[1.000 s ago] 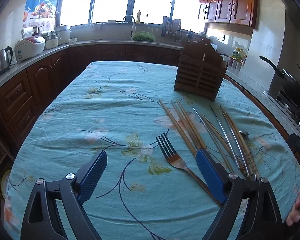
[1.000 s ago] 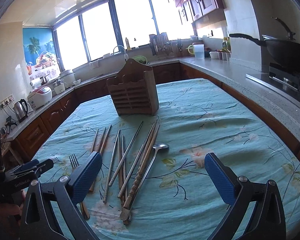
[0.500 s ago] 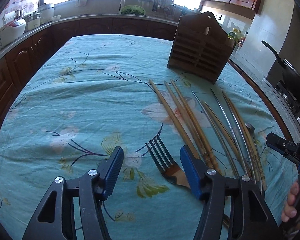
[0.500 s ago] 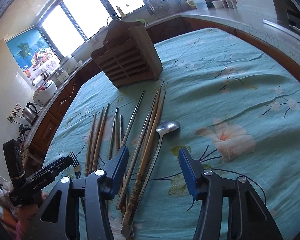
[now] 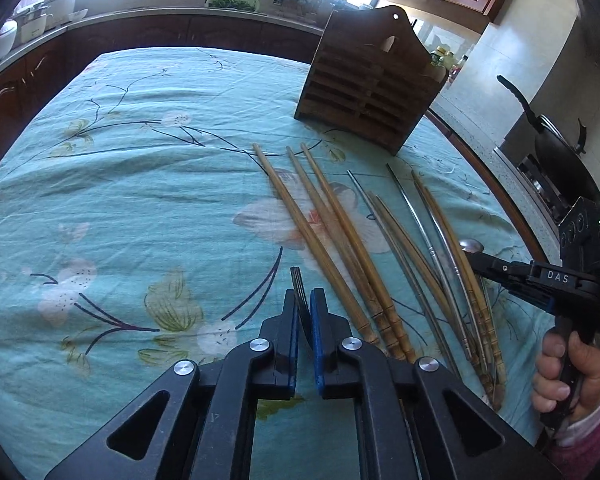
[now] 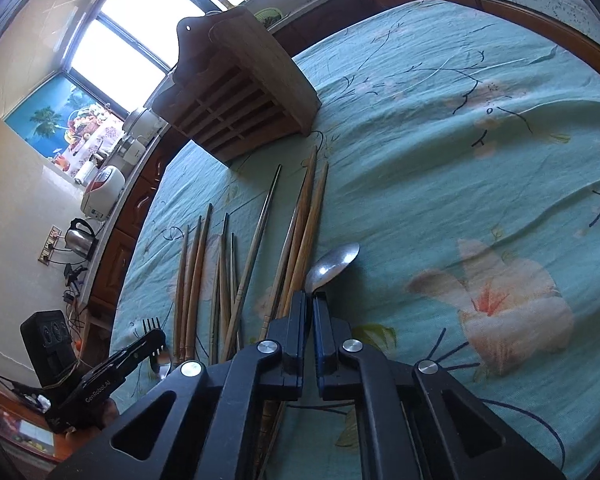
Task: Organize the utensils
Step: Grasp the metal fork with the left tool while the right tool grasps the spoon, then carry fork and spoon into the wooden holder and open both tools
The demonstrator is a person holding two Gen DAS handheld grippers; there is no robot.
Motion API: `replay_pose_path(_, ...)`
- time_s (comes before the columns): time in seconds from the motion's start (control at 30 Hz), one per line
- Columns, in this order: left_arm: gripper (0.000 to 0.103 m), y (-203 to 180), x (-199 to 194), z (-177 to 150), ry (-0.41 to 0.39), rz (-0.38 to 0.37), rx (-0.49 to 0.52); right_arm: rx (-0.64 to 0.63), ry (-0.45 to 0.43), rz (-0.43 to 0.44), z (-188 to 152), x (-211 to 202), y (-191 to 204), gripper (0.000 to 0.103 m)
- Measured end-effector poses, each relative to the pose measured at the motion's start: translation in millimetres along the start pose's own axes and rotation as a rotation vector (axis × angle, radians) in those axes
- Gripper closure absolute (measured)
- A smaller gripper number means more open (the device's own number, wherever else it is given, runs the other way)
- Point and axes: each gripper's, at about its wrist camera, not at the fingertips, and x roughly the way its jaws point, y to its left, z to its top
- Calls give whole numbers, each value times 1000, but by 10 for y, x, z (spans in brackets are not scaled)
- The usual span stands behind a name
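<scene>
The left gripper [image 5: 304, 304] pinches the fork [image 5: 299, 286]. The right gripper [image 6: 311, 304] pinches the spoon [image 6: 332, 262]. The wooden holder [image 5: 370, 84] stands at 1 o'clock.

A turquoise tablecloth [image 5: 148, 208] is showing dark branch lines, pale green leaves and white-and-peach blossoms. Tan bamboo chopsticks [image 5: 332, 240] are lying beside grey steel ones [image 5: 420, 220]. The slatted holder [image 5: 368, 92] is showing dark brown wood. Blue pads are lining the black left gripper [image 5: 304, 312] and the black right gripper [image 6: 312, 312], and the spoon [image 6: 332, 266] is gleaming silver.
</scene>
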Motion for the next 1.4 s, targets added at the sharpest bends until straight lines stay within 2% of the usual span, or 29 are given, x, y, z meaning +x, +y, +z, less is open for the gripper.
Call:
replay_pose_path(0.27, 101, 51, -158, 35, -49, -73, -36, -24, -87, 23, 10, -306, 92, 101)
replay_pose_path(0.4, 103, 19, -367, 95, -96, -108, -48, -66, -150, -3, 73, -501, 192, 101)
replay_pose_path(0.57, 103, -29, -666, 186, -167, -112, -39, -110, -232, -15, 193, -719, 332, 101)
replay_pose_path(0.8, 103, -46, -1000, 360, -262, -84, -23, -180, -340, -15, 353, -941, 571, 101)
replay_pose_path(1.03, 103, -140, -1218, 587, -362, -19, 25, -234, -415, -25, 575, -1004, 779, 101)
replay_pose_path(1.4, 103, -321, -1307, 1112, -521, 63, 59, -302, -520, -65, 1014, -1009, 1024, 101)
